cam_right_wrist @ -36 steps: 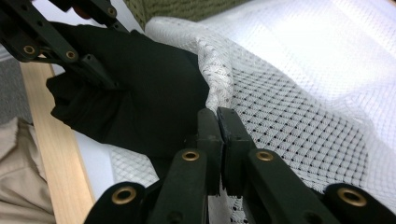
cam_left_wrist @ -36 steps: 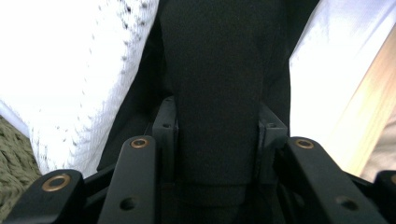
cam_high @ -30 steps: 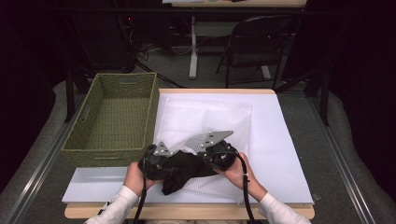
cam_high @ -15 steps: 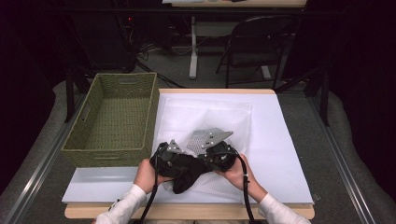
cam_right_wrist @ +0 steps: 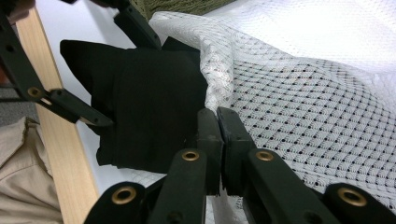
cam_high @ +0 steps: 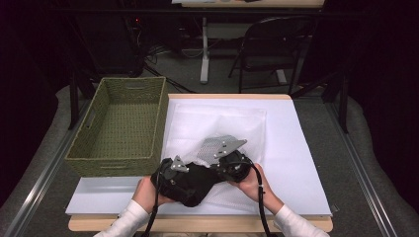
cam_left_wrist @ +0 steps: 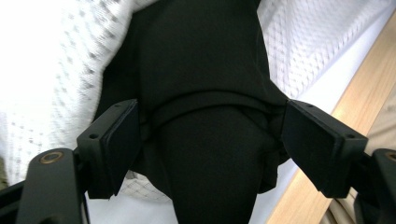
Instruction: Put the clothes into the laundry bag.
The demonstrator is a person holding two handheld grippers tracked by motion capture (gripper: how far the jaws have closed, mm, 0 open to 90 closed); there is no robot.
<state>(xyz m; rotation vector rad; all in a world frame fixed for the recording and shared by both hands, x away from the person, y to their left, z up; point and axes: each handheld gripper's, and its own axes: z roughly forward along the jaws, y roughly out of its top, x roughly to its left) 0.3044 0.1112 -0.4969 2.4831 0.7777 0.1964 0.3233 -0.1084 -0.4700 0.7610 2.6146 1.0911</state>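
While my right gripper [cam_right_wrist: 218, 140] pinches the white mesh bag [cam_right_wrist: 299, 93] shut-jawed, the black garment [cam_left_wrist: 205, 93] lies lengthwise between my left gripper's [cam_left_wrist: 210, 140] jaws, which have just been opening, near the counter's [cam_high: 296, 148] front edge.

Overhead camera, two close gripper cameras

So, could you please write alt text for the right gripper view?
The right hand-held gripper is shut on the edge of a white mesh bag, holding it beside a folded black cloth. The left hand-held gripper reaches around the cloth, above the table's wooden edge.
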